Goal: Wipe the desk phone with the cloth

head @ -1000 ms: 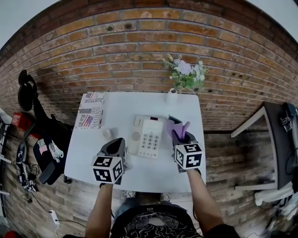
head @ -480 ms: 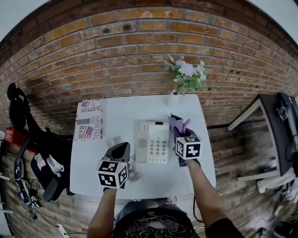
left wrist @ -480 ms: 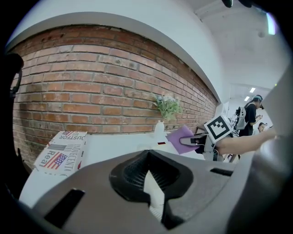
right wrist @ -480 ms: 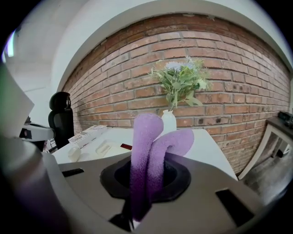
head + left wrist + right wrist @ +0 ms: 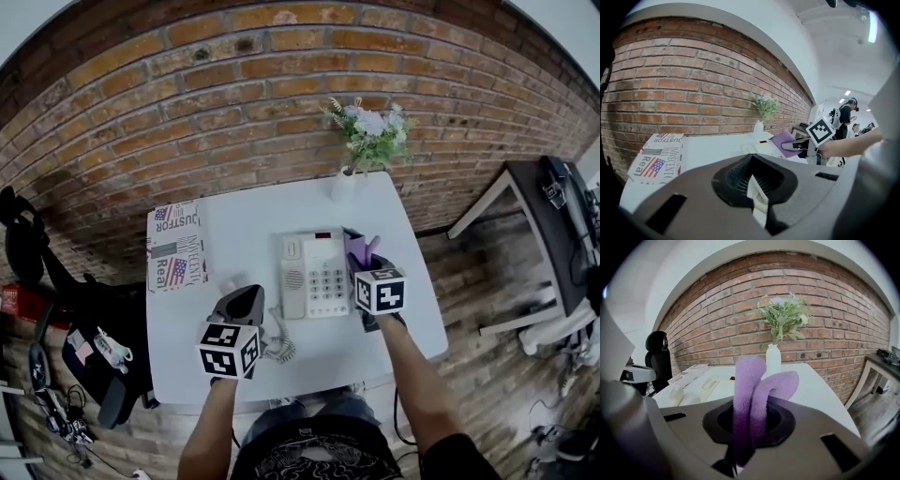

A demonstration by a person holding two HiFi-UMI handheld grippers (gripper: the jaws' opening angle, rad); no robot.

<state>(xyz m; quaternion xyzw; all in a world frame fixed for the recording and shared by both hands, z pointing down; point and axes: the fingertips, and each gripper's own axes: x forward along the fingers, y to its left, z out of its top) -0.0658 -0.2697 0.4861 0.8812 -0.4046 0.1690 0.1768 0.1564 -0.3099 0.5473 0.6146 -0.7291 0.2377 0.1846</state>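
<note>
My right tongs clamp the purple cloth just beside the desk phone; left tongs pinch a white piece, likely its cord; wiping looks unstarted.

White desk phone lies flat, keypad up, with a folded purple cloth standing upright just at its right edge.
</note>
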